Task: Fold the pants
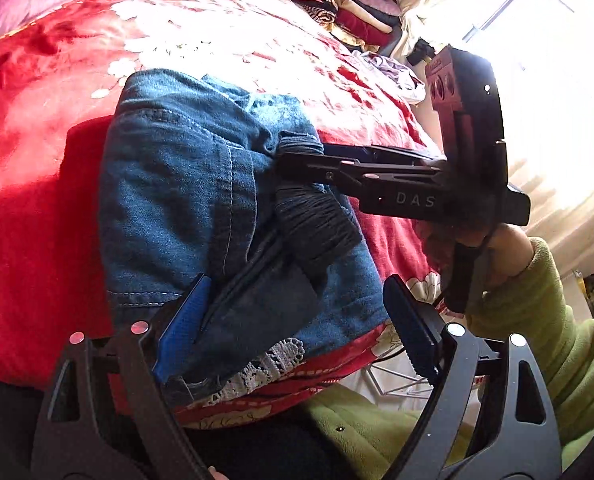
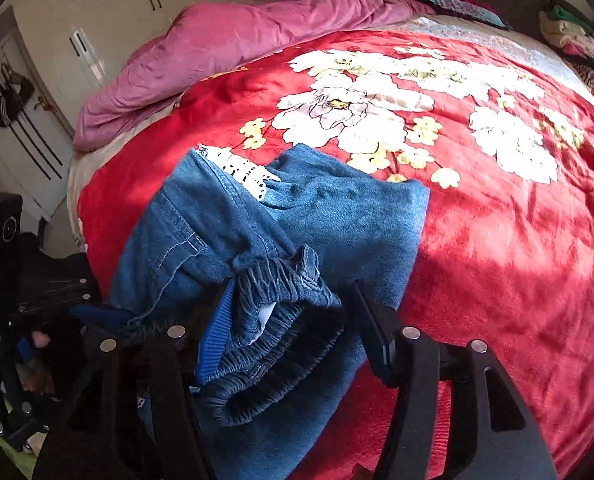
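Note:
Blue denim pants (image 1: 185,184) lie folded in a bundle on the red flowered blanket (image 1: 37,208). A white lace hem (image 1: 265,364) sticks out near me. My left gripper (image 1: 297,332) is open, its fingers either side of the near edge of the pants. The right gripper (image 1: 297,156) comes in from the right over the dark elastic waistband (image 1: 317,220). In the right wrist view the pants (image 2: 337,216) lie ahead, and my right gripper (image 2: 293,320) is open with the gathered waistband (image 2: 273,340) between its fingers.
A pink quilt (image 2: 237,40) lies along the far side of the bed. A pile of folded clothes (image 1: 345,4) sits at the bed's far corner by a bright window (image 1: 537,40). White wardrobe doors (image 2: 97,20) stand beyond. My green sleeve (image 1: 537,340) is at right.

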`<state>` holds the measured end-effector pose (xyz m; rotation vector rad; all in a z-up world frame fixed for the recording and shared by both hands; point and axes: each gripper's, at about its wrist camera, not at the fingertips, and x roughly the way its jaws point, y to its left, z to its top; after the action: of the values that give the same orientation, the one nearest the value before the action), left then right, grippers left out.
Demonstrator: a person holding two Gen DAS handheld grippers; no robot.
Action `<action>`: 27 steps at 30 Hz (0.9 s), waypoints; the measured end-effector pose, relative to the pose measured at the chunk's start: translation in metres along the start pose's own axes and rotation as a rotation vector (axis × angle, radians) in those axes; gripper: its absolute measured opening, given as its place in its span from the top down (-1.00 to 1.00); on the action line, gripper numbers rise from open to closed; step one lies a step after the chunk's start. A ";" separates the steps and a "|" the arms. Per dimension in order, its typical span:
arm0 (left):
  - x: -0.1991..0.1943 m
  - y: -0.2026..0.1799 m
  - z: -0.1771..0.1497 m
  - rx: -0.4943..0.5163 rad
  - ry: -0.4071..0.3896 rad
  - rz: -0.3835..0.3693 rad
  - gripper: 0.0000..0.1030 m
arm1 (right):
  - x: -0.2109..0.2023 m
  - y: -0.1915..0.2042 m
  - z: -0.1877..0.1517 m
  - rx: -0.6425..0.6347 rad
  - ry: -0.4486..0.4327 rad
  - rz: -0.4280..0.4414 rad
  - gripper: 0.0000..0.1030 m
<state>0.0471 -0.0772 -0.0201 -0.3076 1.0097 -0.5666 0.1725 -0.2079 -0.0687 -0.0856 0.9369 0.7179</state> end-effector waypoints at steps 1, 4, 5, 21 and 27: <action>-0.003 0.002 -0.001 -0.003 -0.010 -0.002 -0.55 | -0.005 0.002 0.001 -0.006 -0.018 0.005 -0.10; -0.015 0.001 -0.004 -0.002 -0.033 0.005 -0.63 | -0.028 0.007 0.001 -0.015 -0.083 0.022 -0.15; -0.017 0.001 -0.003 0.000 -0.042 0.016 -0.63 | -0.035 0.008 0.001 -0.019 -0.102 0.006 -0.23; -0.050 0.016 0.014 0.019 -0.133 0.180 -0.65 | -0.122 0.062 -0.047 -0.239 -0.255 -0.011 -0.44; -0.062 0.037 0.040 0.018 -0.162 0.264 -0.59 | -0.107 0.119 -0.067 -0.466 -0.191 0.063 -0.44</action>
<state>0.0674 -0.0117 0.0257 -0.1963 0.8712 -0.3057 0.0133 -0.1971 -0.0004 -0.3925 0.5785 0.9758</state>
